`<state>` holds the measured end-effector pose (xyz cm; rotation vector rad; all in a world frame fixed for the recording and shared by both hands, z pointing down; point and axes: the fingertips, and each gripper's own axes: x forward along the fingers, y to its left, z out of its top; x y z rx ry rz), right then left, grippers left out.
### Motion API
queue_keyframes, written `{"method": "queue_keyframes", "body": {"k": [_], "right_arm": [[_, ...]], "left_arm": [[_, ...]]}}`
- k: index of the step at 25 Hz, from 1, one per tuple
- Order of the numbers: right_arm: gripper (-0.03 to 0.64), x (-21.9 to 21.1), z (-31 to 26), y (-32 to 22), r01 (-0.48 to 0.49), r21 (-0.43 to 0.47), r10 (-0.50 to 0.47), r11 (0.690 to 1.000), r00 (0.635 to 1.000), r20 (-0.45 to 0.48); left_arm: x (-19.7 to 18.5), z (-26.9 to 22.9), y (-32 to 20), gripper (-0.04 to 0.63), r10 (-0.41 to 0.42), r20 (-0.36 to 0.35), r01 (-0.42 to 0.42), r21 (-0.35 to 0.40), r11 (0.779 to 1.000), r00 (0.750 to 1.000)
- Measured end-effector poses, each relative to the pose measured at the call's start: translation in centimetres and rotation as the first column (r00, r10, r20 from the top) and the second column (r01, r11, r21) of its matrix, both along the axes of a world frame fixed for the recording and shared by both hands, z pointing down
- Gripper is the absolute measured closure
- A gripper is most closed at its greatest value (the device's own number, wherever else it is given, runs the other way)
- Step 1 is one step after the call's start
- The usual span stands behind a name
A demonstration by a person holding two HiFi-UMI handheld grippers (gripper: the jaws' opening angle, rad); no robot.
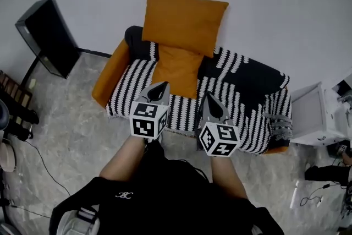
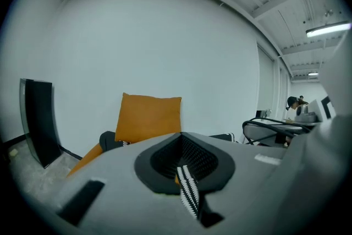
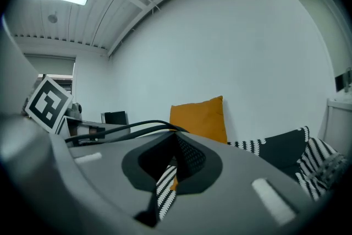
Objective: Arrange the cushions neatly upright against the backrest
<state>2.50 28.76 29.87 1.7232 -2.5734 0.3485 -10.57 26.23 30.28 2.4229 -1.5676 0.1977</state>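
So there are two orange cushions, plain fabric, a bit rumpled, no pattern. The back cushion (image 1: 184,19) stands upright at the rear of the sofa (image 1: 242,80), its top corners up against the white wall (image 1: 286,3). It sits over the sofa's left half. The front cushion (image 1: 177,70) is a slightly darker, smaller-looking square just in front of it, touching its lower edge. From this steep angle I honestly can't tell if that one's lying flat on the seat or slouching back.

The sofa wears a black throw with white zigzag stripes, and its orange arm (image 1: 110,71) pokes out on the left. The right half of the seat has only the throw on it.

Both grippers hang over the front edge of the seat, side by side, pointing at the cushions. The left gripper (image 1: 161,87) is clenched, jaws pressed together, and the right gripper (image 1: 208,97) is the same. In each gripper view a thin strip of stripes and orange shows in the slit below the tips.

A black panel (image 1: 49,36) leans off to the left, and a white cabinet (image 1: 311,115) sits at the sofa's right end.
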Motion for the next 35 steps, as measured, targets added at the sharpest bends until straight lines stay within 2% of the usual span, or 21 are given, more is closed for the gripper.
{"method": "queue_keyframes", "body": {"k": [15, 25, 31, 35], "right_arm": [[0.607, -5.4, -0.2, -14.3, -0.026, -0.063, 0.024, 0.998, 0.999, -0.03], [0.607, -8.0, 0.3, -22.5, -0.088, -0.083, 0.087, 0.993, 0.996, -0.025], [0.607, -7.3, 1.8, -25.5, -0.146, -0.13, 0.143, 0.981, 0.989, -0.036], [0.607, -5.9, 2.9, -27.2, -0.17, -0.167, 0.168, 0.971, 0.985, -0.029]], "left_arm": [[-5.6, 0.4, -14.7, 0.591, 0.033, -0.012, -0.034, -0.067, 0.997, 0.999], [-10.0, 1.3, -22.9, 0.591, 0.048, -0.013, -0.049, -0.097, 0.994, 0.999], [-10.9, 2.9, -26.6, 0.59, 0.052, -0.036, -0.057, -0.153, 0.987, 0.998], [-10.9, 3.8, -28.6, 0.59, 0.033, -0.019, -0.035, -0.17, 0.985, 0.999]]}}
